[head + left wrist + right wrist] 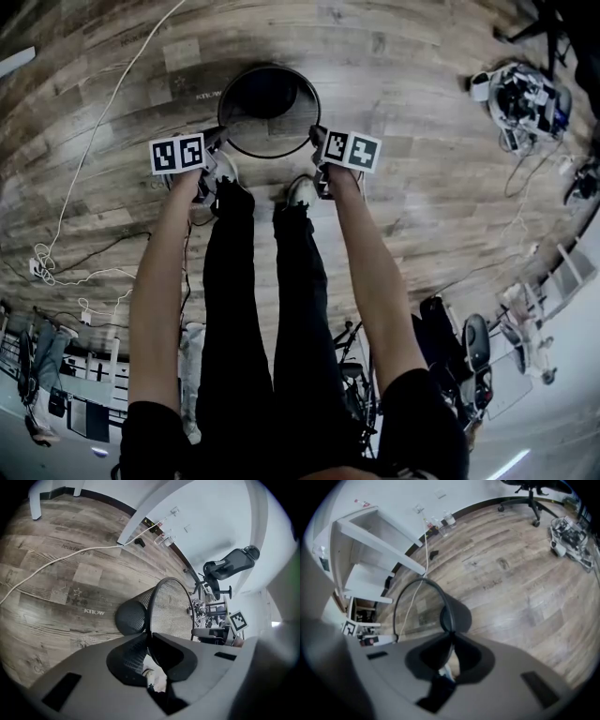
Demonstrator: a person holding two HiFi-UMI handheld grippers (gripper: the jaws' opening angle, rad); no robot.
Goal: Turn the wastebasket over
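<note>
A black mesh wastebasket [269, 111] is on the wood floor in front of the person's feet, its round mouth facing up. My left gripper [218, 139] is shut on the rim's left side and my right gripper [316, 137] on its right side. In the left gripper view the rim's thin edge runs between the jaws of the left gripper [149, 639], with the mesh wall [136, 616] beyond. The right gripper view shows the right gripper [452, 641] pinching the rim too, the wastebasket's base [458, 616] lying past it. Whether the base touches the floor is unclear.
The person's legs and shoes [253, 272] stand just behind the basket. A white cable [82, 178] trails over the floor at the left. Equipment with wires [525, 98] lies at the far right. An office chair [229, 564] and a white shelf unit [365, 550] stand by the wall.
</note>
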